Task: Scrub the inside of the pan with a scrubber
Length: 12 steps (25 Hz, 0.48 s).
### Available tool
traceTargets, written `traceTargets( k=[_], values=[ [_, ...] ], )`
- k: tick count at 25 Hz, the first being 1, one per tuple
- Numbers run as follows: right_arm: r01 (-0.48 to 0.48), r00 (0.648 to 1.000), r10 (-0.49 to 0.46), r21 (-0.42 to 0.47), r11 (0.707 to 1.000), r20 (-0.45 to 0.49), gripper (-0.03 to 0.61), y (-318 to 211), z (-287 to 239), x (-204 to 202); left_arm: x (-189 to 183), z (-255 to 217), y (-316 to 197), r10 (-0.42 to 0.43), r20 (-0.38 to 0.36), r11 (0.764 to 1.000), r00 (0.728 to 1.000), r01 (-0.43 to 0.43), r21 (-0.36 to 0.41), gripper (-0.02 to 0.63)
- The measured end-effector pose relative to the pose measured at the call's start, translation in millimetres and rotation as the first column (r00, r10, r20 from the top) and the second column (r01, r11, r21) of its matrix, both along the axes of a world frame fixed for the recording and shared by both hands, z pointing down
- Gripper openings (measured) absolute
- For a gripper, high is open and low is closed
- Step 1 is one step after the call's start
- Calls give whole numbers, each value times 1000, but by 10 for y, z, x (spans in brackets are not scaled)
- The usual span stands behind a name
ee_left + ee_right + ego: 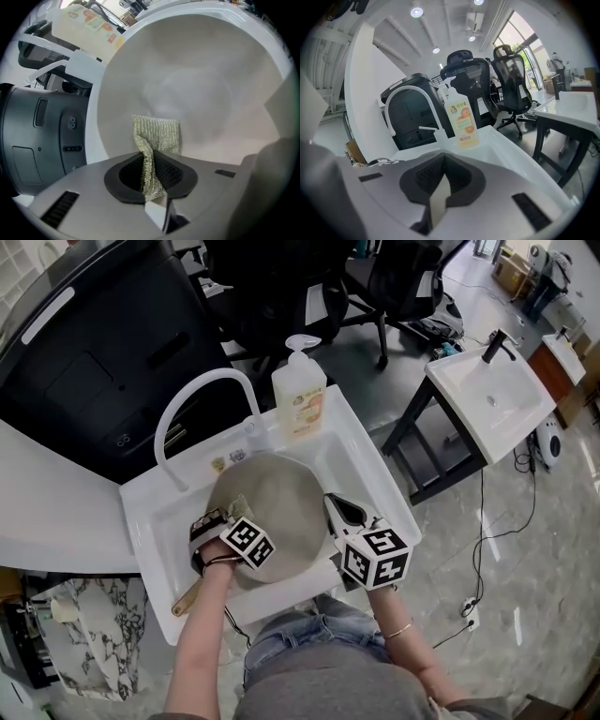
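A round beige-grey pan (281,502) lies in the white sink (375,465), its wooden handle (186,600) pointing to the near left. My left gripper (217,521) is over the pan's left edge, shut on a yellow-green mesh scrubber (236,509). In the left gripper view the scrubber (157,133) hangs from the gripper (152,173) against the pan's pale inside (197,84). My right gripper (342,512) sits at the pan's right rim. In the right gripper view the right gripper (440,180) has its jaws together with nothing seen between them.
A white arched faucet (202,390) and a soap pump bottle (299,390) stand at the sink's back edge. A black appliance (103,352) sits behind on the left. To the right stands a second white basin on a dark stand (492,390). Office chairs (506,79) stand beyond.
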State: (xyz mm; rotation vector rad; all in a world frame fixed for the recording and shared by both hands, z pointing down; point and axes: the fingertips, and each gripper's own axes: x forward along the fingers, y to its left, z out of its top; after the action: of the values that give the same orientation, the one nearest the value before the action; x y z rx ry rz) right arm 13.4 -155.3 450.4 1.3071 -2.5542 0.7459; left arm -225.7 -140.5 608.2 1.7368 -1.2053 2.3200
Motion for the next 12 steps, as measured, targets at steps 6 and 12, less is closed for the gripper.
traceTargets(
  k=[6,12],
  values=[
    [17,1000,-17,0,1000,0,11,-45,2,-32,-120,-270,-264,3,19,994,1000,-5,106,64],
    [30,1000,-30,6,1000,-3,11,-66,-6,-73,-108,-546,-453,18,13,967,1000,-20,256,64]
  ],
)
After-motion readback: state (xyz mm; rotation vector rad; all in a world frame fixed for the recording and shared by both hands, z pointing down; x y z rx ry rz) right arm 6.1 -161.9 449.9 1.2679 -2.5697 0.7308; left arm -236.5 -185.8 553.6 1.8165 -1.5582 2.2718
